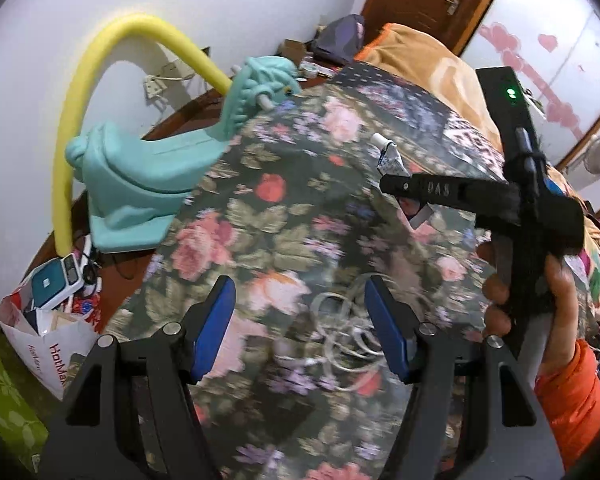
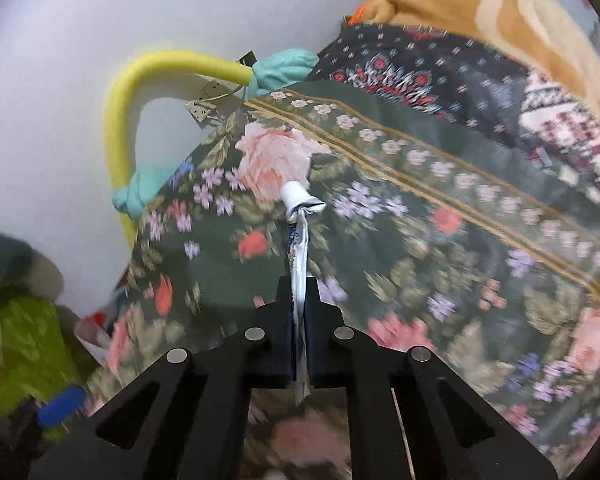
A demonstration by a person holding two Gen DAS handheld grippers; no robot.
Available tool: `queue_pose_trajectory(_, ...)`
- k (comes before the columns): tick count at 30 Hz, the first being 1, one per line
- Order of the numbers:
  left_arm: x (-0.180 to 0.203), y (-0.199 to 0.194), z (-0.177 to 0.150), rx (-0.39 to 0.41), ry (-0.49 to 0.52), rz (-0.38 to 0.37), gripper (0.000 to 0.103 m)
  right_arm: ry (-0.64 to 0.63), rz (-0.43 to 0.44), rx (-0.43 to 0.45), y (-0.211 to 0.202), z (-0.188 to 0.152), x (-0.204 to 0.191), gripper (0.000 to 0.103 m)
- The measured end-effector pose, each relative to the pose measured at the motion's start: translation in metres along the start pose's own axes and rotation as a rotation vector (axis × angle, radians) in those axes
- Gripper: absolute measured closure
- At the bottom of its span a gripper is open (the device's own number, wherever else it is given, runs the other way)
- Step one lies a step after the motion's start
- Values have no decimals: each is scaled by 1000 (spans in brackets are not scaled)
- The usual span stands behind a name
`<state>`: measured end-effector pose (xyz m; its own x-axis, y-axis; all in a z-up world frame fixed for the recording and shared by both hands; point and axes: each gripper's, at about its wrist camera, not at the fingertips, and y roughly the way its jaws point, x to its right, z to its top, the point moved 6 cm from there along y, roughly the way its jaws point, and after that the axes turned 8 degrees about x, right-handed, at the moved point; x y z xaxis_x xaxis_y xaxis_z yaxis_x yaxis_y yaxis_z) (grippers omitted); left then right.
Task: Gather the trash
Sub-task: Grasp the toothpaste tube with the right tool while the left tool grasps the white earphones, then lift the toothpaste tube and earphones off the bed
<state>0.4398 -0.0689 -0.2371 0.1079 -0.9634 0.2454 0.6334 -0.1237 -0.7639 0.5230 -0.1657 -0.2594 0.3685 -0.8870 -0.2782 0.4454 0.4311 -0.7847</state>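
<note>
My right gripper (image 2: 300, 284) is shut on a squeezed-flat white toothpaste tube (image 2: 298, 240) with a white cap, held above the floral bedspread (image 2: 420, 240). In the left wrist view the same tube (image 1: 390, 158) sticks up from the right gripper (image 1: 396, 190) at the right. My left gripper (image 1: 300, 312) is open and empty, its blue pads either side of a coiled white cable (image 1: 348, 332) that lies on the bedspread (image 1: 280, 200).
A paper bag (image 1: 56, 344) holding boxes stands on the floor at the left. A teal cloth (image 1: 140, 176) and a yellow foam tube (image 1: 84, 100) sit by the wall. An orange-brown blanket (image 1: 428, 60) lies at the far end of the bed.
</note>
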Motion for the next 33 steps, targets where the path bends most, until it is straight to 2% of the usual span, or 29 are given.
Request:
queue_pose_trajectory(6,32,10,-15,-65,28,-41,37,-61,-30,46,-50,-19,18,98)
queue_pose_trajectory(10,45,32,-30,-124,81,23,37,-80,-41,64,-74,-26,23,98)
queue_pose_trajectory(16,57,40,-36,-91,189,122,36,-97,-50,71,-98,-39,29,98)
queue_pose_trajectory(19,60,40,-39,-69,255,181,58,-86,-46,64,-97,-42,25,98)
queue_pose_trajectory(21,62,37,-42,-71,276,170,82,-73,-36,58,-103,-46,24,98)
queue_pose_trajectory(22,63,33,-43,-82,283,166,88,-69,-30,57,-105,-47,23,98)
queue_pose_trajectory(24,61,24,-45,-93,256,162,93,-66,-23,59,-112,-51,21,98)
queue_pose_trajectory(27,62,5,-43,-83,216,139,93,-79,-16,70,-128,-56,13,98)
queue_pose_trajectory(33,57,-54,-37,-13,162,112,93,-123,2,106,-164,-63,-12,98)
